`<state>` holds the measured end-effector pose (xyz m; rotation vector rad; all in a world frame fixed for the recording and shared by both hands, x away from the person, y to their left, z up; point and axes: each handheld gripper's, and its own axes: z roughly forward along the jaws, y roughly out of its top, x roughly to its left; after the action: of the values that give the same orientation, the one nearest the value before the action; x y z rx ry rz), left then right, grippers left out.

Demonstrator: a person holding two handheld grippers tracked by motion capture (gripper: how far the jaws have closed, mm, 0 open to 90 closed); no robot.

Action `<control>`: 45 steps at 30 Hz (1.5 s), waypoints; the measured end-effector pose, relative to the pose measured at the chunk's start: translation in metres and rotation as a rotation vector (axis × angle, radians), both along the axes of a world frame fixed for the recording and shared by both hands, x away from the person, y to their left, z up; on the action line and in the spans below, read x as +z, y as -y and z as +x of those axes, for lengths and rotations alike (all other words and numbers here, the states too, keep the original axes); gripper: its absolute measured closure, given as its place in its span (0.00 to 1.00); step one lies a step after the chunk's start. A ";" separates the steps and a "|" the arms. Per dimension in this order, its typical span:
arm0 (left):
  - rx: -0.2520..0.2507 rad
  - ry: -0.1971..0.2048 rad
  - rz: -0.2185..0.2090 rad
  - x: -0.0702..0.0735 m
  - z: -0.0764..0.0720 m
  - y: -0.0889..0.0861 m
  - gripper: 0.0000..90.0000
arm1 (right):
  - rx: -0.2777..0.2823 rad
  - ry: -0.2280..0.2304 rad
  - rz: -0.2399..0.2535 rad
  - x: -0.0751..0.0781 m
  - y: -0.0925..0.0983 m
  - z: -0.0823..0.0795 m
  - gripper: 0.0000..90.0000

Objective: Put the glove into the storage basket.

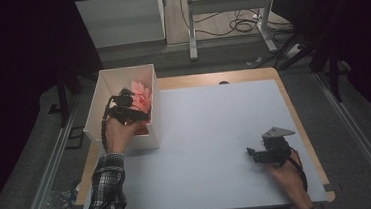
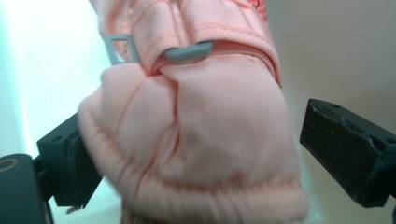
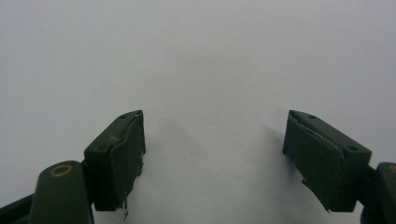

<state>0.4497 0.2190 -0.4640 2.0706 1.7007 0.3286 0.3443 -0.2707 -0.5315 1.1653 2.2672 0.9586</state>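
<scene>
A pink padded glove (image 1: 141, 95) lies inside the white box (image 1: 157, 118) at the table's left back. In the left gripper view the glove (image 2: 196, 79) has a ribbed cuff and a grey clip, and it bulges between the jaws. My left gripper (image 1: 136, 107) reaches down into the box and is open (image 2: 194, 140). Its left jaw touches the glove's cuff; the right jaw stands clear of it. My right gripper (image 1: 252, 153) rests low over the table near the front right, open (image 3: 212, 135), nothing between its jaws.
A pale grey mat (image 1: 215, 127) covers the wooden table. The box's walls close in around my left gripper. Behind the table are metal frame legs (image 1: 191, 29) and cables on the floor.
</scene>
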 end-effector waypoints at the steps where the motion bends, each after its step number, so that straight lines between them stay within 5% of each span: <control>1: 0.000 0.025 0.006 0.003 -0.004 -0.001 0.06 | 0.000 0.000 0.000 0.000 0.000 0.000 0.24; 21: -0.035 0.183 -0.018 0.024 -0.032 -0.004 0.03 | -0.001 0.000 0.000 0.000 0.000 0.000 0.24; 36: -0.078 0.229 -0.020 0.029 -0.050 -0.004 0.03 | -0.001 0.000 0.000 0.000 0.000 0.000 0.24; 45: -0.101 0.266 -0.080 0.033 -0.065 -0.008 0.02 | -0.001 -0.001 -0.001 0.000 0.000 0.000 0.24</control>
<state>0.3849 0.2273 -0.4310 1.9493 1.4257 0.4725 0.3440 -0.2704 -0.5313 1.1666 2.2676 0.9559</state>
